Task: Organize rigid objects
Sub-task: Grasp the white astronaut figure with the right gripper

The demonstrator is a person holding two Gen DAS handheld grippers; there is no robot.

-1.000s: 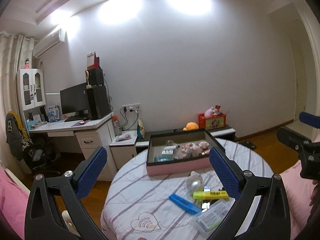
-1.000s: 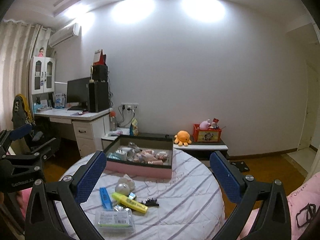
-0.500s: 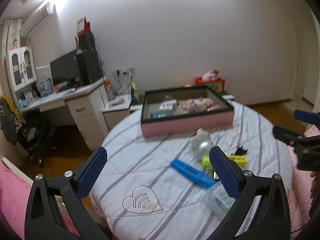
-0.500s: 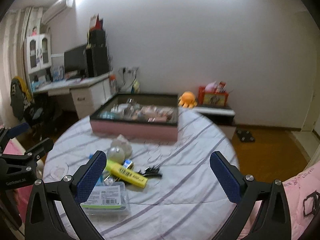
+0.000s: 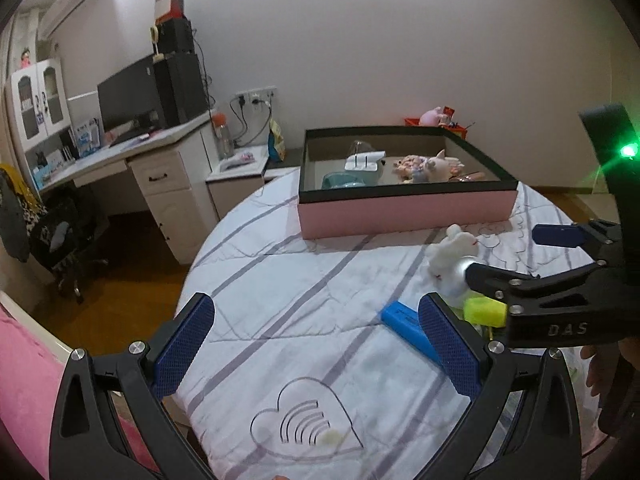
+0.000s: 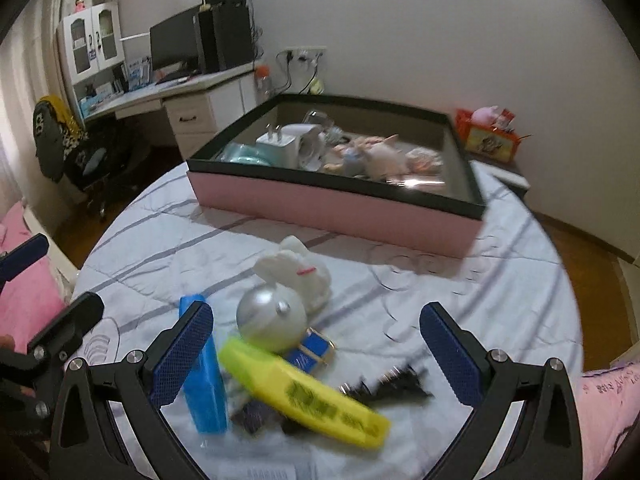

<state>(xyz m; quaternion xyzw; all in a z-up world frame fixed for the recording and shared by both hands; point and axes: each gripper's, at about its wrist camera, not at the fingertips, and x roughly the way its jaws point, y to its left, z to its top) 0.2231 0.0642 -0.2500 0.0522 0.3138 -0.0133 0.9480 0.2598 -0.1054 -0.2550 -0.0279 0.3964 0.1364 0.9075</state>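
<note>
We hover our right gripper [image 6: 316, 354], jaws wide and empty, over the yellow highlighter [image 6: 308, 394] in the clutter before the pink box [image 6: 336, 210], our left gripper [image 5: 320, 346] equally open, so next we judge a lowering and closing

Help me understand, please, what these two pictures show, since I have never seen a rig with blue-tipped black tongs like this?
No robot is here: a person holds one two-finger gripper in each hand, and each carries a fisheye camera looking forward along its fingers. One picture comes from the left gripper, the other from the right gripper. Both are open and hold nothing. On the round table stands a pink box already holding small items. In front of it lie loose things: a white rabbit figure, a silver ball, a yellow highlighter and a blue case. The right gripper hovers over that pile.
</note>
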